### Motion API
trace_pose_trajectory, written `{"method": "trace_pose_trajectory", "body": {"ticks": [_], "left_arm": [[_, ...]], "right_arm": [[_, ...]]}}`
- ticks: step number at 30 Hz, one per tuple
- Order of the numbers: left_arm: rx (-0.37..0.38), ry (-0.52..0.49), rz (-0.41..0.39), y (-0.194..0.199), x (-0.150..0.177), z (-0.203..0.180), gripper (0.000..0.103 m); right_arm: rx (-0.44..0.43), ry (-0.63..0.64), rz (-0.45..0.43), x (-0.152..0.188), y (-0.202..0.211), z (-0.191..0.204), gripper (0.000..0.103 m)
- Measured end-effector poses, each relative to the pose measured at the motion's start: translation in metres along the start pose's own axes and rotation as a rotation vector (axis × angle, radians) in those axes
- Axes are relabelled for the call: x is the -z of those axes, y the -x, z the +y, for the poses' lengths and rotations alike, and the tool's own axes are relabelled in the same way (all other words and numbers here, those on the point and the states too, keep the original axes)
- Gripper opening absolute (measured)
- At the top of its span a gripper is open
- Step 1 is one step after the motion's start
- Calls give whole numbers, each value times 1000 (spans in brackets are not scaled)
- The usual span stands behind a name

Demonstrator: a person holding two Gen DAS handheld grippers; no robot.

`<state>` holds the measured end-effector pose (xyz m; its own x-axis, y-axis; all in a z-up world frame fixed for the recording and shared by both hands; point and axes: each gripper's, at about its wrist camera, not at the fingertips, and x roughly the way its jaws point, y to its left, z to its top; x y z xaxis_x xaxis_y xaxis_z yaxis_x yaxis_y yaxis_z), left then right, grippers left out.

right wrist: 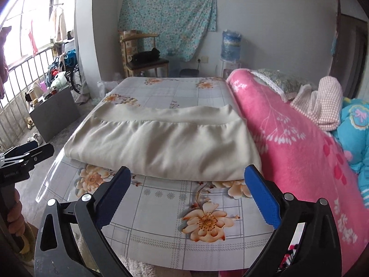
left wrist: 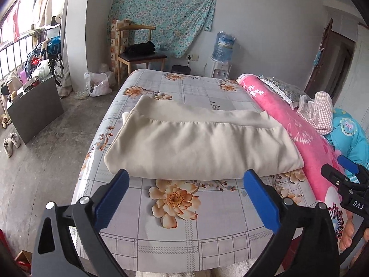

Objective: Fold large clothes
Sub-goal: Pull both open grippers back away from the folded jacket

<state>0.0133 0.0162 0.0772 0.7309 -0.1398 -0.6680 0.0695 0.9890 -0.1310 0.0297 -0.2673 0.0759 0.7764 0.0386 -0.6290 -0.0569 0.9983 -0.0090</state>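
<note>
A cream garment lies folded flat on the flowered bed sheet, its banded edge toward the far side. It also shows in the right wrist view. My left gripper is open and empty, held just short of the fold's near edge. My right gripper is open and empty, also just short of the near edge, toward the garment's right corner. The right gripper shows at the right edge of the left wrist view. The left gripper shows at the left edge of the right wrist view.
A rolled pink blanket lies along the bed's right side, with a checked cloth and blue quilt beyond. A wooden chair, water dispenser and grey cabinet stand on the floor to the left and back.
</note>
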Motion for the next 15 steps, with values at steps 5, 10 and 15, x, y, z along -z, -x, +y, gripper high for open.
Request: {"method": "trace_pose_trajectory", "body": {"ticks": [5, 10, 15], "left_arm": [[-113, -38, -20, 4, 2, -17, 97], [-231, -81, -19, -1, 7, -28, 97], [-213, -91, 48, -12, 14, -36, 97]], "right_arm": [[36, -21, -32, 1, 8, 8, 95], [109, 15, -42, 10, 6, 23, 95], [102, 18, -1, 17, -3, 34, 95]]}}
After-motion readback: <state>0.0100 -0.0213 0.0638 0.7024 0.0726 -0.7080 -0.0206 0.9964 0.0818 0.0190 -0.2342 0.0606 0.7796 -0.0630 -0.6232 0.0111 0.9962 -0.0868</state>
